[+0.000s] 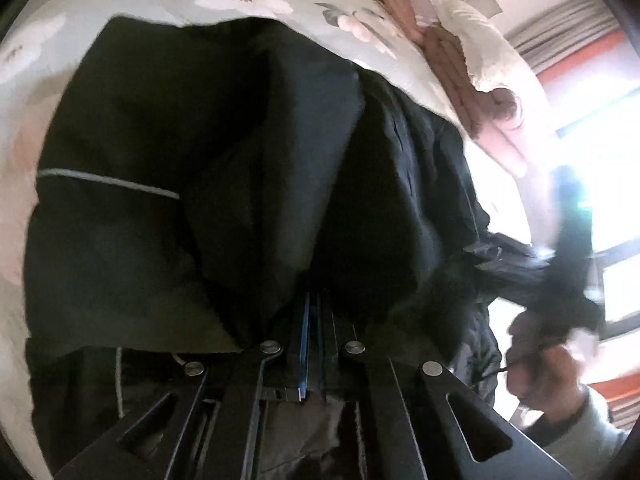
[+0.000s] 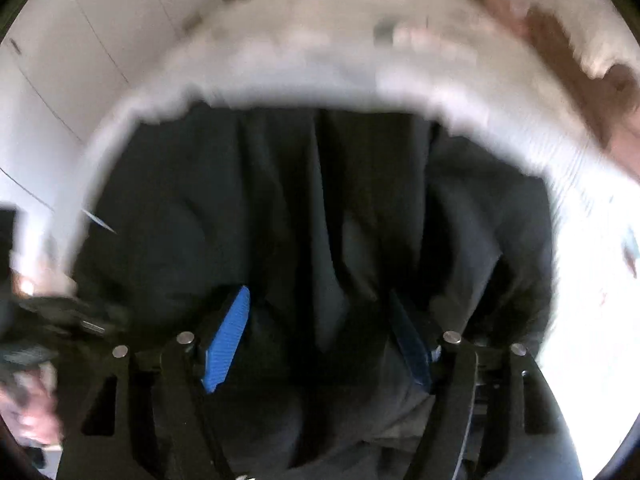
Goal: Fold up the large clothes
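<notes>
Left gripper [image 1: 310,320] pinches the black jacket [image 1: 192,168]; right gripper [image 2: 320,340], jaws wide at lower centre, should clamp the hem squarely.

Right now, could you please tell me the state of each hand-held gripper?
Left hand-held gripper: closed, pinching the black garment.
Right hand-held gripper: open, pads apart, black garment between them, not gripped.

Bedroom: floral quilt [image 1: 280,12], pillow [image 1: 476,36]
</notes>
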